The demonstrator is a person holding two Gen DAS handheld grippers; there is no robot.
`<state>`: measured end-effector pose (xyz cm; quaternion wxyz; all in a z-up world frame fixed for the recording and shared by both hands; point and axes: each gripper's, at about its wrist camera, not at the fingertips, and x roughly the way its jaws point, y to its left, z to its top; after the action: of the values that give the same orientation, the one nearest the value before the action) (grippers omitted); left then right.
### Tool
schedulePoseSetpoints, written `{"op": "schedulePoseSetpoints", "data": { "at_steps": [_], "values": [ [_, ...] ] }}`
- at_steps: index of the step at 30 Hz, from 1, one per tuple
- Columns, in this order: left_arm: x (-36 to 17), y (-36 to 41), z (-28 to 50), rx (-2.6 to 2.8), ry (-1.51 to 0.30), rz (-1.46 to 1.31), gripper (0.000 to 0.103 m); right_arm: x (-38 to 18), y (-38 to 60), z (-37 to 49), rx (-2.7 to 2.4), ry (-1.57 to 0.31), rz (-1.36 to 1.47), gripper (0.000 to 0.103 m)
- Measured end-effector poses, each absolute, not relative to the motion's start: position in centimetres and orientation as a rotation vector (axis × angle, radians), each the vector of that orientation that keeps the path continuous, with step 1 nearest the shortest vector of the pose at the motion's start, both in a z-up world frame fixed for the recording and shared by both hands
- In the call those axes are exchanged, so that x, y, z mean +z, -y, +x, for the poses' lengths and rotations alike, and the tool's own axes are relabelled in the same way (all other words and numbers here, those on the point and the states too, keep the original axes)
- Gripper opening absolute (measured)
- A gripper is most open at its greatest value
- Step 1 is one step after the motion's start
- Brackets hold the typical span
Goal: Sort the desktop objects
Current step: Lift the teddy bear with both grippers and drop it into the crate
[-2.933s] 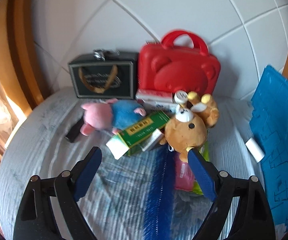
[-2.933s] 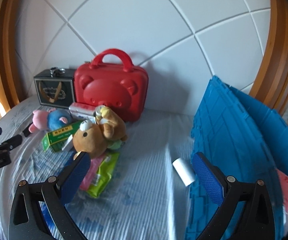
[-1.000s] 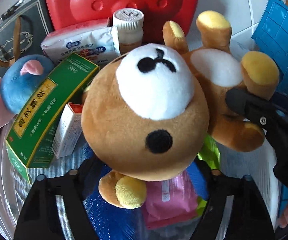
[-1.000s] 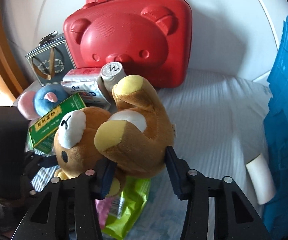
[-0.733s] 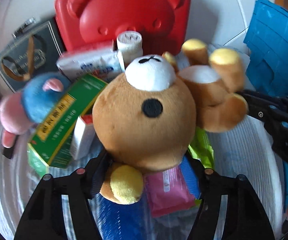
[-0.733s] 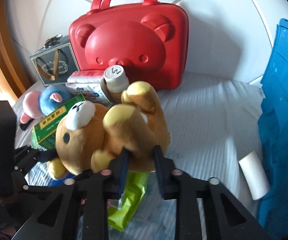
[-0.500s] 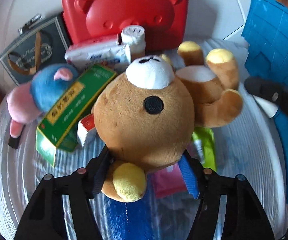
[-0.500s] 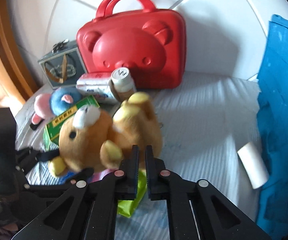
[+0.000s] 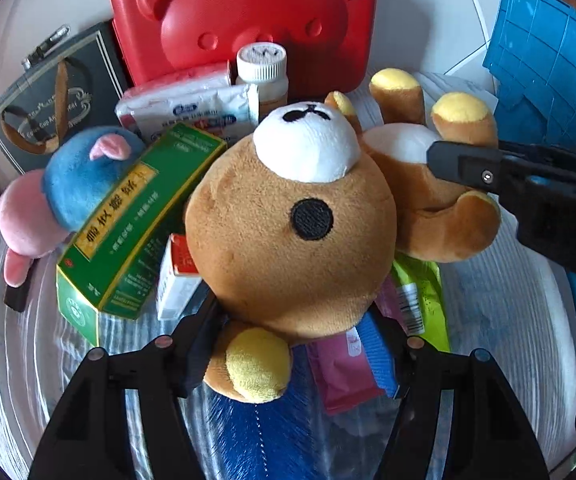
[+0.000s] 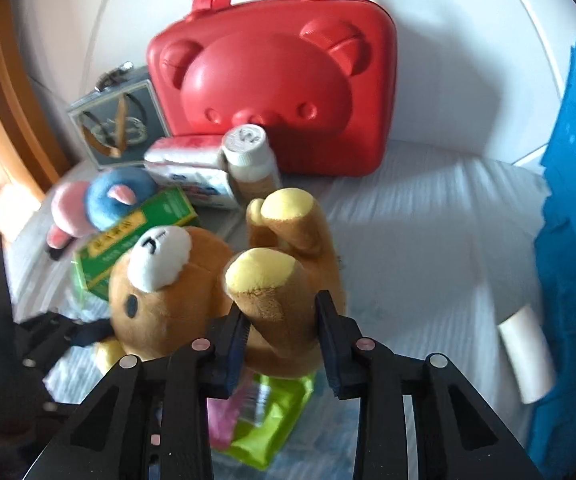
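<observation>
A home, likely a bedroom: ahead of the tool, plush toys (image 9: pixel 288 220), medicine boxes (image 9: pixel 136 216) and a red bear-shaped case (image 10: pixel 272 92) lie on a pale striped bedcover (image 10: pixel 428 240) against a padded white headboard (image 10: pixel 448 60)

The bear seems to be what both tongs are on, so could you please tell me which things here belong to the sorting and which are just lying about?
In hand:
- bear, head gripped by left tongs, leg by right tongs
- red case
- blue crate

Lying about:
- green box
- pill bottle
- blue-pink plush
- white roll
- dark box
</observation>
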<state>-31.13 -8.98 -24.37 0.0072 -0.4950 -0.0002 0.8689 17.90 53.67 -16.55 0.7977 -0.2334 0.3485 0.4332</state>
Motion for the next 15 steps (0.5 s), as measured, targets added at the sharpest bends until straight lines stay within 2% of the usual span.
{"op": "schedulePoseSetpoints", "data": {
  "at_steps": [2, 8, 15],
  "values": [
    [-23.5, 9.1, -30.8, 2.734, 0.023, -1.513, 0.062, -15.6, -52.8, 17.5, 0.938, -0.717, -0.480, 0.025],
    [-18.2, 8.0, -28.3, 2.834, -0.038, -1.338, 0.062, -10.7, -50.4, 15.0, 0.949, -0.595, -0.445, 0.024],
    [-9.4, 6.3, -22.8, 2.926, -0.050, -1.062, 0.062, -1.8, -45.6, 9.5, 0.935, -0.409, -0.394, 0.024]
  ]
}}
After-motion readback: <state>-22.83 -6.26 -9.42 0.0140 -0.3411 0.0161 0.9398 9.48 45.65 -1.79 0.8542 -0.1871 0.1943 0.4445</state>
